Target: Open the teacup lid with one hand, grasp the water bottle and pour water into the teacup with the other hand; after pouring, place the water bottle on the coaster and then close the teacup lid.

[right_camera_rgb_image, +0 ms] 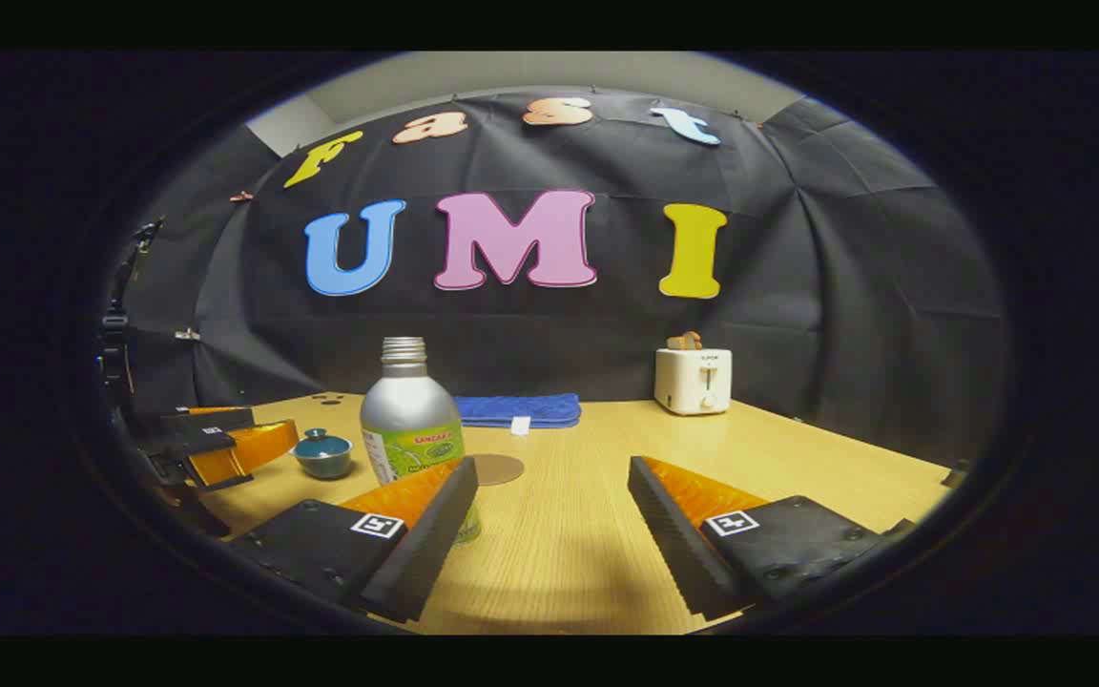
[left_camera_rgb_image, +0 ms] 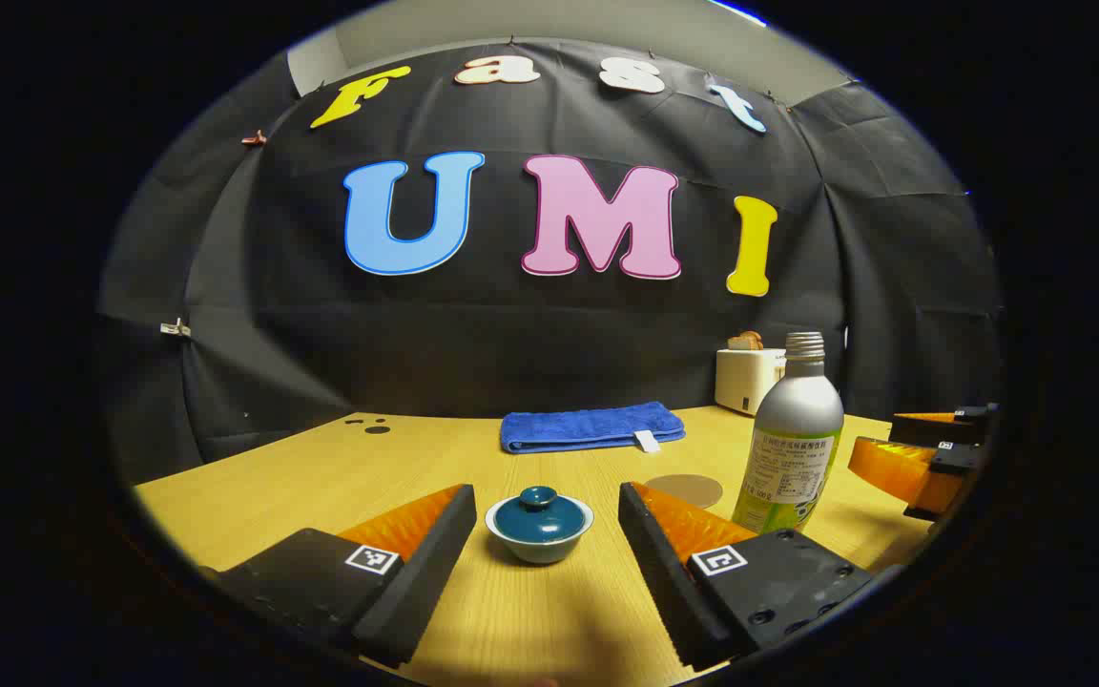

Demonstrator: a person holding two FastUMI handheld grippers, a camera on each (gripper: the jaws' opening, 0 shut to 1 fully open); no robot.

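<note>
In the left gripper view the left gripper (left_camera_rgb_image: 545, 530) is spread wide with nothing between its fingers, and the teacup (left_camera_rgb_image: 539, 534) stands on the table (left_camera_rgb_image: 273, 477) just ahead, framed in the gap between the fingertips but touching neither. The lid (left_camera_rgb_image: 539, 513) sits on the cup, knob up. To the right of the cup the bottle (left_camera_rgb_image: 791, 448) stands upright with no cap on its threaded neck, and the round coaster (left_camera_rgb_image: 685, 490) lies flat between cup and bottle, a little farther back. A folded blue towel (left_camera_rgb_image: 591, 426) lies near the wall, and a white toaster (left_camera_rgb_image: 748, 378) stands behind the bottle. In the right gripper view the right gripper (right_camera_rgb_image: 549, 501) is likewise wide open and holds nothing; the bottle (right_camera_rgb_image: 412, 420) stands just behind its left-hand finger, outside the gap, and whether the two touch I cannot tell. The coaster (right_camera_rgb_image: 496, 468) lies beside the bottle, the teacup (right_camera_rgb_image: 322, 454) farther left, near the left gripper (right_camera_rgb_image: 216, 444) at that edge.
</note>
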